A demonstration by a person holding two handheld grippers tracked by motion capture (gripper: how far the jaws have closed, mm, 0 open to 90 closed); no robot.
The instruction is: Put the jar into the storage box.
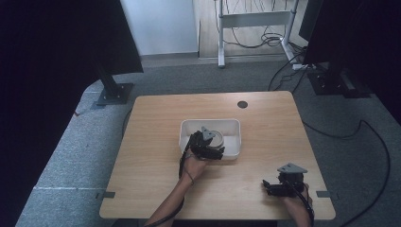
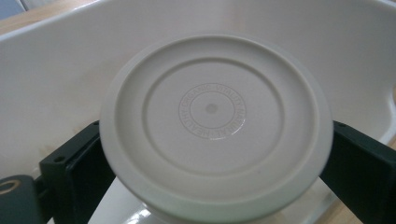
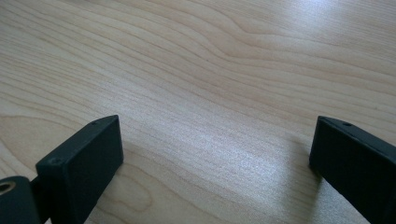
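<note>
A round cream container with a ringed lid (image 2: pixel 215 112) sits inside a white rectangular bin (image 1: pixel 234 124). My left gripper (image 2: pixel 217 140) reaches into the bin from the near side, its black jaws pressed against the container's left and right sides. From above, the left gripper (image 1: pixel 206 143) covers the bin's near left part, with the container (image 1: pixel 218 137) just beyond it. My right gripper (image 1: pixel 270 186) rests low over the wooden table (image 1: pixel 156 142) near the front right corner. Its jaws stand wide apart with bare wood between them (image 3: pixel 215 135).
The bin's white walls (image 2: pixel 56 79) rise close behind the container. A dark round hole (image 1: pixel 242 104) marks the table's far side. Beyond the table are carpet, black stands, loose cables and a white desk frame (image 1: pixel 250 28).
</note>
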